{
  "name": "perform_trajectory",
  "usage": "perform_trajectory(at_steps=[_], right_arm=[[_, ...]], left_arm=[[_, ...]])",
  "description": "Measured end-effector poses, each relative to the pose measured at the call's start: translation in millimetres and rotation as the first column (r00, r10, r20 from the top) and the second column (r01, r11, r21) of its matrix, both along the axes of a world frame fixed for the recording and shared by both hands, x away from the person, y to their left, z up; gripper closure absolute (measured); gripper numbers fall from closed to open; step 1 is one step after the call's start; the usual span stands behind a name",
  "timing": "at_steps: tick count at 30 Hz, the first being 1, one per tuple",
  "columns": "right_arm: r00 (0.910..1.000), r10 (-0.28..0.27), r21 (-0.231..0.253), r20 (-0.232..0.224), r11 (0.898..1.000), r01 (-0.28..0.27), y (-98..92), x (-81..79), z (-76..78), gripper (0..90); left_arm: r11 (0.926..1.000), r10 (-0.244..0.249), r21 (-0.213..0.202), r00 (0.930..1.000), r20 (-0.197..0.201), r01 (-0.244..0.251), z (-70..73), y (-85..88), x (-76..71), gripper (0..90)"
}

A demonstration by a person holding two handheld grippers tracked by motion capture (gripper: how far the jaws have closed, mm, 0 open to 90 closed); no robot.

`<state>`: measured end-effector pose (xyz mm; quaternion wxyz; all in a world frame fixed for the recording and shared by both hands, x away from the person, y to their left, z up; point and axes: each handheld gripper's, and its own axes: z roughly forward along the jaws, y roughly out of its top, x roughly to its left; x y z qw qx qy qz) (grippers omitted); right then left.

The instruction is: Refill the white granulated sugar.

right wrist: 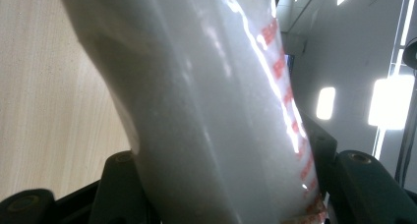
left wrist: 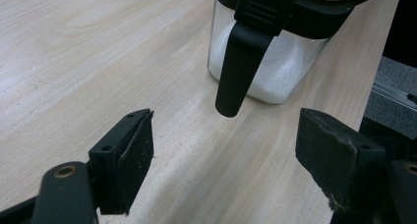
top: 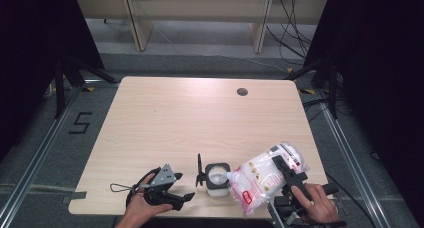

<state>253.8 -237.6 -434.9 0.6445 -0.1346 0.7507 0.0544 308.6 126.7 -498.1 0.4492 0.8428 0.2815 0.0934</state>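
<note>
We see the right claw (top: 280, 175) clamped on a plastic bag (top: 262, 178) of white grains, tipped so its lower corner sits at the rim of the jar (top: 218, 178). In the right gripper view the bag (right wrist: 211, 111) bulges between both jaws. The left claw (top: 175, 198) rests released near the desk (top: 200, 118) front edge, nothing between its jaws. Just ahead of it stands the jar (left wrist: 275, 71), partly filled, its black lid (top: 200, 170) flipped upright on the left side. A round hole (top: 242, 92) lies far back.

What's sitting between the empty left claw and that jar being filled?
Only bare table. In the left gripper view, the open left gripper faces the jar, whose black flip lid hangs toward it.
</note>
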Motion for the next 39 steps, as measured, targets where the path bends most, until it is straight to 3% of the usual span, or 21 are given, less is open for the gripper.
perform_trajectory(at_steps=[3,4,6,10,14,18,22,25,26,27,31,36,39], right_arm=[[0.9995,0.028,-0.031,0.017,0.999,-0.028,1.1,1.2,2.7,46.5],[0.9995,0.028,-0.019,0.015,0.999,-0.028,0.7,1.3,1.5,46.5],[0.9990,0.037,-0.029,0.026,0.999,-0.037,1.0,1.5,2.4,46.5],[0.9992,0.036,-0.037,0.018,0.999,-0.036,1.3,1.9,2.1,46.6],[0.9983,0.048,-0.023,0.033,0.999,-0.048,1.4,2.1,1.1,46.6],[0.9994,0.031,-0.002,0.011,1.000,-0.031,0.9,1.8,-1.2,46.6],[0.9996,0.028,0.002,0.008,1.000,-0.028,0.9,1.8,-1.9,46.6],[0.9984,0.049,-0.023,0.030,0.999,-0.048,1.4,2.4,0.6,46.6],[0.9993,0.035,-0.003,0.017,0.999,-0.035,0.9,2.0,-1.1,46.7],[0.9991,0.038,-0.032,0.017,0.999,-0.038,1.5,1.9,1.6,46.6],[0.9992,0.037,-0.033,0.017,0.999,-0.036,1.3,2.0,1.7,46.6],[0.9997,0.026,0.004,0.005,1.000,-0.026,0.8,1.8,-2.3,46.7],[0.9995,0.030,0.000,0.006,1.000,-0.030,1.0,2.0,-2.1,46.7]], left_arm=[[1.0000,0.003,-0.005,1.0000,-0.003,-0.003,-0.1,-0.3,-0.3,21.9],[0.9996,0.017,-0.022,0.9996,-0.021,-0.017,-0.6,-1.5,-1.7,21.9],[1.0000,-0.005,0.002,1.0000,0.005,0.005,0.1,0.2,0.4,21.9],[1.0000,-0.003,0.001,1.0000,0.004,0.003,0.0,0.2,0.3,21.9],[1.0000,-0.004,0.002,1.0000,0.005,0.004,0.1,0.1,0.3,21.9],[1.0000,-0.004,0.002,1.0000,0.004,0.004,0.0,0.1,0.3,21.9],[1.0000,-0.004,0.002,1.0000,0.005,0.004,0.1,0.2,0.3,21.9],[1.0000,-0.004,0.002,1.0000,0.004,0.004,0.1,0.1,0.3,21.9],[1.0000,-0.004,0.002,1.0000,0.005,0.004,0.1,0.2,0.3,21.9],[1.0000,-0.003,0.002,1.0000,0.005,0.003,0.1,0.1,0.3,21.9],[1.0000,-0.004,0.002,1.0000,0.003,0.004,0.1,0.3,0.4,21.9],[1.0000,-0.004,0.002,1.0000,0.004,0.004,0.0,0.2,0.5,21.9],[1.0000,-0.003,0.001,1.0000,0.004,0.003,0.0,0.2,0.4,21.9]])
